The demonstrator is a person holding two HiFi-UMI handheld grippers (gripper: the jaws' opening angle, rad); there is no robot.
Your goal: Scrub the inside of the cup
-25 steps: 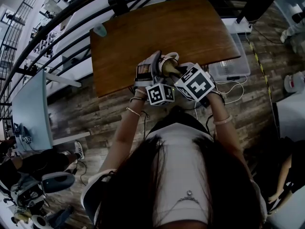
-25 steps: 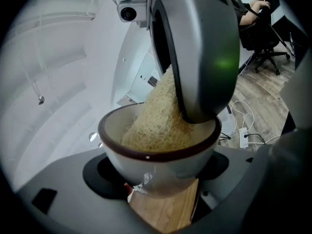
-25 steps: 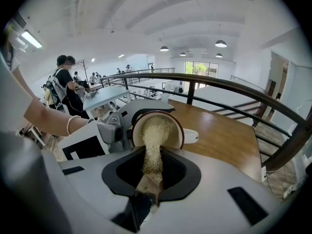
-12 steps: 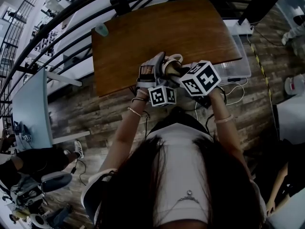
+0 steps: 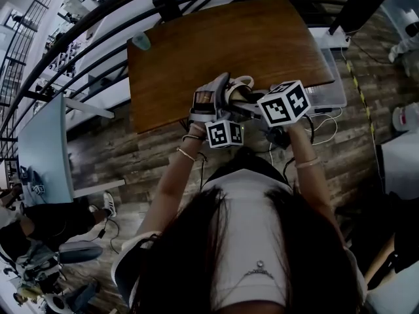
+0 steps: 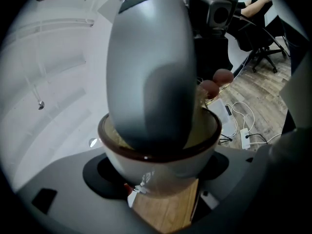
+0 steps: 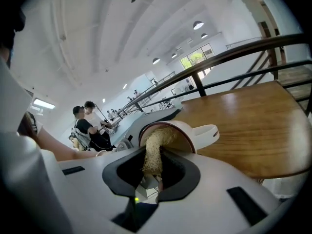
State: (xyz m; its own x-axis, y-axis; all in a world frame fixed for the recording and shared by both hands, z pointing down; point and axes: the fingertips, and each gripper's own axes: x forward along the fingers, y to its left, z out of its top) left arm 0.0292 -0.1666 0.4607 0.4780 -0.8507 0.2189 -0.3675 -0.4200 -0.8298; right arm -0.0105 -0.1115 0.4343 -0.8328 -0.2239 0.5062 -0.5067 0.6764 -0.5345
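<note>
A white cup with a dark brown rim hangs in the air over the near edge of the wooden table. My left gripper is shut on its body; in the left gripper view the cup fills the space between the jaws. My right gripper is shut on a straw-coloured fibre scrubber, whose far end is pushed into the mouth of the cup. The cup's handle points right in that view. The right gripper's grey body hides most of the cup's inside from the left gripper view.
A small teal cup stands at the table's far left corner. Black railings run behind the table. A clear plastic box and white cables lie on the wooden floor at the right. Seated people are far off.
My right gripper has rolled, and its marker cube has swung up and to the right, with the scrubber still in the cup. The left gripper and cup have barely moved.
</note>
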